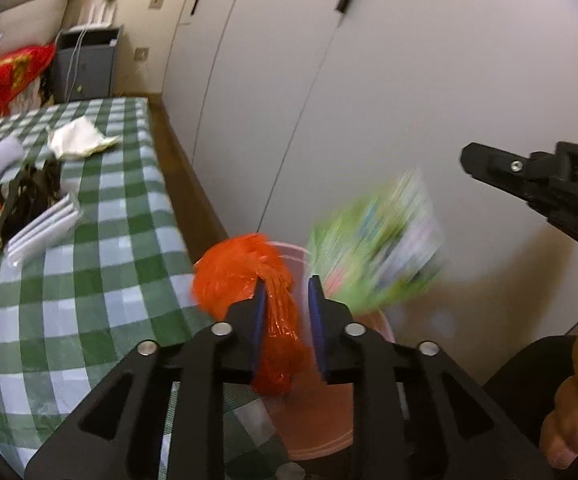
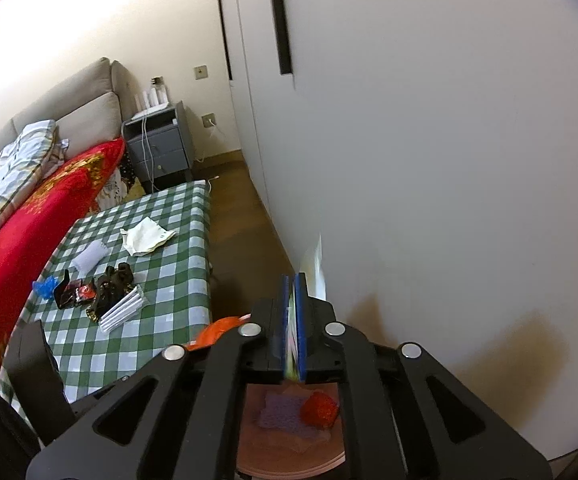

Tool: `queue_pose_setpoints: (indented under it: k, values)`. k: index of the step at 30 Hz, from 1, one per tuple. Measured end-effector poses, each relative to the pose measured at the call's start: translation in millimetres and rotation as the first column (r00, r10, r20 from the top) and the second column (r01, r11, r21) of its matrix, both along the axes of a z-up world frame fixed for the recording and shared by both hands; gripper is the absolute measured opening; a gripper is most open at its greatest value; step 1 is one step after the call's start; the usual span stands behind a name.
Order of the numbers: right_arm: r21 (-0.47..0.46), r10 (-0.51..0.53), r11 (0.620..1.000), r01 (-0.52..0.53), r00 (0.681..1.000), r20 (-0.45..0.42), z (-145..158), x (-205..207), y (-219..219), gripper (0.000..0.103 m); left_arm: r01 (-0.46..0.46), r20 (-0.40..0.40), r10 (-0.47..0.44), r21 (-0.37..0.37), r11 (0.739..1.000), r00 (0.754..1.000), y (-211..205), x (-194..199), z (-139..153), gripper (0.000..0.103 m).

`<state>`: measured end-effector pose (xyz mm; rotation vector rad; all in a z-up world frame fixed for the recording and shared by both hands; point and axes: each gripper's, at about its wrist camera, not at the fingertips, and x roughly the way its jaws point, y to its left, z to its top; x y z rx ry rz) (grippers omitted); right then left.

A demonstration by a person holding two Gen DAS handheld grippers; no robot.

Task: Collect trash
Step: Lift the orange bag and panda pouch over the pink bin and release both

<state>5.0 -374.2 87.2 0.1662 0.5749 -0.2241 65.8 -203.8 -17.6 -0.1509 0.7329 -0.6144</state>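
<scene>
Two claws are hovering over the pink bin (image 2: 289, 464): left claw (image 1: 287, 300) parted, orange wrapper (image 1: 245, 272) sliding out between; right claw (image 2: 293, 304) loosening around the green packet (image 1: 373, 248), bin directly beneath.

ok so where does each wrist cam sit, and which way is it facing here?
Left wrist: on the left gripper, facing forward and down along its fingers at the orange bag between them, over the pink bin; its own fingers, the right gripper and a hand show.
Right wrist: on the right gripper, facing down along its fingers at the green wrapper, edge-on between them, with the bin below; its own fingers show.
Shared: the checked table, bin, orange bag and wrapper.
</scene>
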Motion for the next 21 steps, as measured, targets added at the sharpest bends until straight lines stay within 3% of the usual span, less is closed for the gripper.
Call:
queue_pose_setpoints:
  k: [1, 3, 13, 21]
  values:
    - [-0.005, -0.009, 1.0, 0.009, 1.0, -0.002, -0.6, 0.9, 0.1, 0.028, -0.009, -0.004, 0.009, 0.004, 1.0, 1.0, 2.0, 1.1, -1.1, 0.022]
    - [-0.011, -0.014, 1.0, 0.014, 1.0, 0.001, -1.0, 2.2, 1.0, 0.036, -0.02, -0.006, 0.02, 0.004, 1.0, 1.0, 4.5, 3.0, -2.3, 0.022]
    - [-0.005, 0.0, 1.0, 0.0, 1.0, 0.013, -3.7, 5.0, 5.9, 0.036, -0.056, 0.005, 0.056, 0.0, 0.998, 0.998, 20.5, -1.1, 4.8, 0.022]
    - [0.017, 0.035, 0.999, -0.035, 0.999, 0.024, -8.3, 8.5, 19.6, 0.037, -0.129, 0.017, 0.129, -0.001, 0.992, 0.992, 56.5, 0.1, 6.5, 0.022]
